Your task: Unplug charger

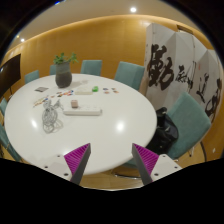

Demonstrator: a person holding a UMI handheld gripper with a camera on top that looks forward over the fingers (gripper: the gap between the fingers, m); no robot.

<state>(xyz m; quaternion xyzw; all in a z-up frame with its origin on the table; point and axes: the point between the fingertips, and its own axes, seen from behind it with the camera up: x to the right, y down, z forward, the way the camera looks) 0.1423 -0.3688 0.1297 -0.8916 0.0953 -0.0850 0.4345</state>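
1. Gripper (pixel 110 160) jaws spread, nothing held, hovering at the near edge of the round white table (pixel 110 125).
2. White rectangular power strip (pixel 83 110) lies far-left of the fingers, well apart; charger probably plugged in there, too small to confirm.
3. Risks: strip slides or lifts when pulled; tangled white cable (pixel 50 120) beside it snags; wrong plug grabbed.

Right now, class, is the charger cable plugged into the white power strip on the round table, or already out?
Cannot tell. The long white power strip lies beside a coiled white cable, but no plug shows clearly. The tool is open, short of the table.
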